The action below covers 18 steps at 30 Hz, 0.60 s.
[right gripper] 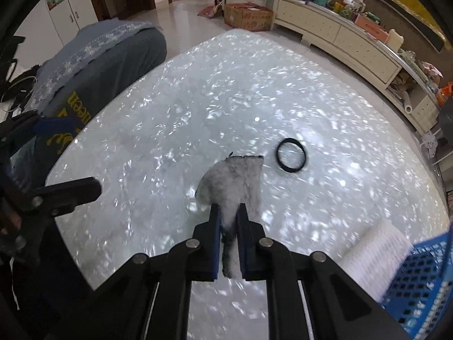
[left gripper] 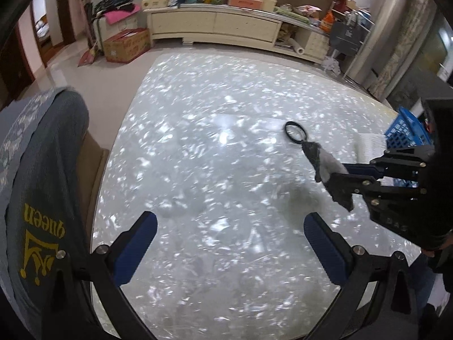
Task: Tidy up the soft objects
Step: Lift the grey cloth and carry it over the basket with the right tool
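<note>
- Right tool (right gripper: 229, 221): jaws pressed together on a grey fuzzy cloth (right gripper: 235, 181); the cloth's lower end is hidden between the pads and its upper end fans out past the tips, above the counter (right gripper: 170, 113).
- Left tool (left gripper: 230, 243): jaws spread, nothing between them.
- Blue basket (right gripper: 424, 277): cut off at the counter's right edge.
- Black ring (right gripper: 291, 155): flat on the counter just beyond the cloth.

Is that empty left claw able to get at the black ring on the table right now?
Probably yes. The left gripper stands open with nothing in it, and only bare table lies between it and the black ring. The right gripper, shut on a grey cloth, hangs off to one side.
</note>
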### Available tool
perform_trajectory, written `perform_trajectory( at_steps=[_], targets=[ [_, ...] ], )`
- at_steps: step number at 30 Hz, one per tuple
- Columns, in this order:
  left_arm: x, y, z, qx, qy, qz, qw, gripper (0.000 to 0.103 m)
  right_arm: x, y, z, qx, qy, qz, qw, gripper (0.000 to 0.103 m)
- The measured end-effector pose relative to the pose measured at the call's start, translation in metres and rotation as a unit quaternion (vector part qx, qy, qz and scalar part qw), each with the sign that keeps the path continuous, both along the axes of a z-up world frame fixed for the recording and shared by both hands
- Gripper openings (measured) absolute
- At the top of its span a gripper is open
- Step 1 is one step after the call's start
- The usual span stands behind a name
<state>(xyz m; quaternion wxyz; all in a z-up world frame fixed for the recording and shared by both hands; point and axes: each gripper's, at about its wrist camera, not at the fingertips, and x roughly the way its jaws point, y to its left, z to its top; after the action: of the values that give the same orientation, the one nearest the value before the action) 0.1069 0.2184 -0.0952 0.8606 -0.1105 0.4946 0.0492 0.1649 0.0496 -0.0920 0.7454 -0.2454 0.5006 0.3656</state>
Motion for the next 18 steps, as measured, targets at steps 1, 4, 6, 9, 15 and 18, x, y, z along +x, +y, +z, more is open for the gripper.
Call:
perform_trajectory(
  at_steps=[1,4,6,9,15,18],
  targets=[
    [0.002,-0.006,0.004,0.002,-0.002,-0.007,1.0,0.103,0.002,-0.008,0.006,0.003,-0.002,-0.003,1.0,0.009],
    [0.008,-0.02,0.014,0.007,-0.007,-0.022,0.9997,0.103,0.004,-0.032,0.023,0.014,-0.007,-0.018,1.0,0.01],
    [0.013,-0.026,0.019,0.007,-0.009,-0.029,0.9995,0.103,0.007,-0.052,0.035,0.021,-0.013,-0.031,0.999,0.01],
    [0.023,-0.037,0.025,0.004,-0.01,-0.043,0.999,0.103,0.01,-0.078,0.05,0.03,-0.023,-0.049,0.998,0.01],
    [0.056,-0.054,0.024,0.007,0.009,-0.061,0.9981,0.103,0.018,-0.135,0.08,0.04,-0.049,-0.088,0.994,0.01],
    [0.074,-0.06,0.018,0.0,0.021,-0.07,0.9973,0.103,0.019,-0.162,0.09,0.043,-0.058,-0.11,0.991,0.01]
  ],
)
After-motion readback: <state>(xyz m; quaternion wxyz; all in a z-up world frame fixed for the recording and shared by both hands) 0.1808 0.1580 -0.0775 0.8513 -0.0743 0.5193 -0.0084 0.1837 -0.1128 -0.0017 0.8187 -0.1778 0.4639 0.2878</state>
